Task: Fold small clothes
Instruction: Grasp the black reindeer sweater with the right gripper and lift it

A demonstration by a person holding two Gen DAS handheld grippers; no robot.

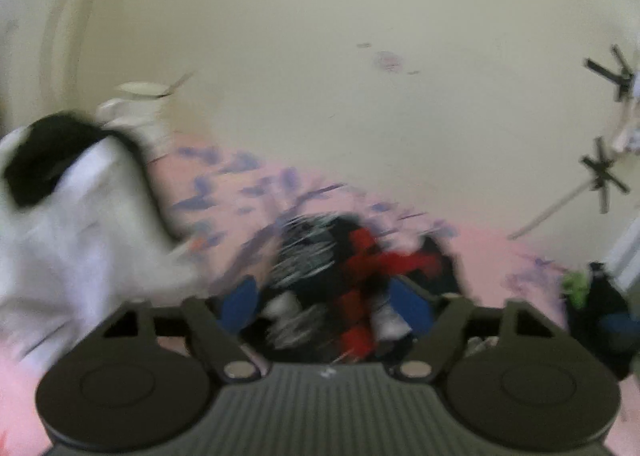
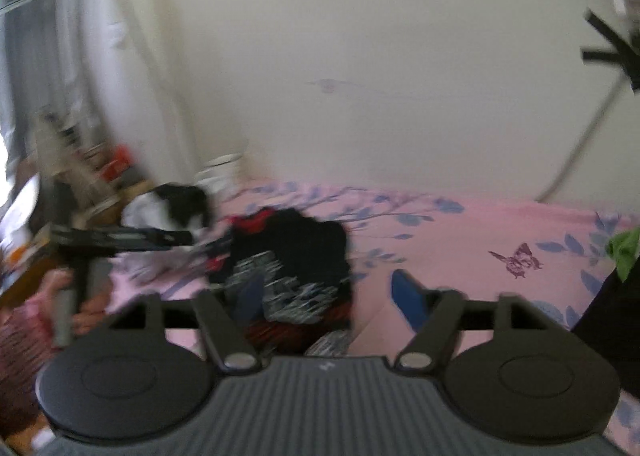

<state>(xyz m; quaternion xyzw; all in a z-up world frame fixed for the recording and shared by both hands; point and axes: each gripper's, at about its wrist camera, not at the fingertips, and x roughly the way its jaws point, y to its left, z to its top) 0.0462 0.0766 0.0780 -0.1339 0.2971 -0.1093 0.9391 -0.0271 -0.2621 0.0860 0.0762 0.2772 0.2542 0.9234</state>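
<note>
While my left gripper and right gripper both stand wide with nothing pinched, the black-and-red garment lies crumpled on the pink bedsheet; I judge I should catch two opposite edges and spread it flat first.

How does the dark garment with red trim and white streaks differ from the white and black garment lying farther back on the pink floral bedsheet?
The dark garment with red trim is mostly black and lies near the open right gripper. The white and black garment is mostly white and sits bunched at the sheet's far left edge. Both rest on the pink floral bedsheet.
</note>
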